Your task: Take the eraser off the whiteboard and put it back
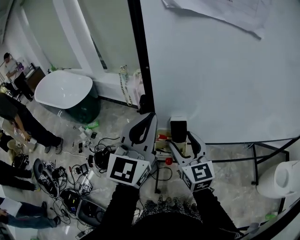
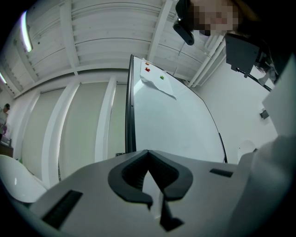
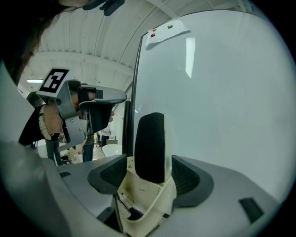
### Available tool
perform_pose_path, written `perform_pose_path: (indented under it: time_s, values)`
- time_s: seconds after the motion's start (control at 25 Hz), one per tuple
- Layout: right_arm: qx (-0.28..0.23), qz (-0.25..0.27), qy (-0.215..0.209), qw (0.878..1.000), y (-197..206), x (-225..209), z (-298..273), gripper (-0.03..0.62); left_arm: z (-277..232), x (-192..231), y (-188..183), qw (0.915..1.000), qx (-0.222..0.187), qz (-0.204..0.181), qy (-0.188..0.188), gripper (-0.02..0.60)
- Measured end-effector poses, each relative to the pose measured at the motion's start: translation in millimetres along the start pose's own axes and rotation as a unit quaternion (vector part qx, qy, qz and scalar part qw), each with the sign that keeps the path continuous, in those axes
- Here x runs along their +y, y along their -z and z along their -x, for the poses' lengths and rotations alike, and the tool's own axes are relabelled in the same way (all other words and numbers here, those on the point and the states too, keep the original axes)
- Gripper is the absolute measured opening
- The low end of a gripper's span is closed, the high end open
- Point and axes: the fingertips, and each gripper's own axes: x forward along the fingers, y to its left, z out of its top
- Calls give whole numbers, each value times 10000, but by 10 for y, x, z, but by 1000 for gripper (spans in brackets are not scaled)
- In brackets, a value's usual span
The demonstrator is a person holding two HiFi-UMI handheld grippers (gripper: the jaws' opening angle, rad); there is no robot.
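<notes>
The black-felted eraser (image 1: 178, 129) stands upright against the whiteboard (image 1: 225, 75) near its lower left corner, just above the cream marker tray (image 1: 161, 140). My right gripper (image 1: 180, 133) is shut on the eraser; in the right gripper view the eraser (image 3: 149, 148) fills the gap between the two pads, with the tray (image 3: 148, 199) and a marker underneath. My left gripper (image 1: 143, 126) hangs beside the board's black frame, shut with nothing in it; in the left gripper view the left gripper (image 2: 148, 152) has its tips meeting, pointed at the whiteboard (image 2: 175, 120).
A sheet of paper (image 1: 220, 11) is pinned at the board's top. The board's stand legs (image 1: 255, 159) run along the floor on the right. Cables and gear (image 1: 70, 183) litter the floor on the left, near a white tub chair (image 1: 63, 89) and several people.
</notes>
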Motion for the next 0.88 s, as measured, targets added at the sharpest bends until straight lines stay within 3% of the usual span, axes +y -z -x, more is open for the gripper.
perform_pose_path:
  time_s: [0.16, 0.28, 0.44, 0.56, 0.68, 0.88]
  values:
    - [-120, -61, 90, 9999, -115, -58, 211, 285, 51, -43, -41, 10000, -47, 30, 80, 6]
    - [-273, 89, 222, 9993, -230, -100, 321, 285, 95, -104, -67, 9998, -63, 28, 169, 6]
    - [-434, 453, 98, 9980, -372, -60, 399, 278, 99, -181, -113, 9998, -91, 53, 191, 6]
    - [-486, 676, 46, 9965, -456, -9, 489, 122, 137, -306, -176, 9996, -139, 98, 203, 6]
    - [-555, 673, -38, 9962, -508, -8, 607, 20, 185, -470, -232, 9997, -156, 43, 186, 6]
    - [-619, 665, -200, 9957, -649, -54, 803, 10, 283, -641, -305, 9999, -113, -8, -92, 6]
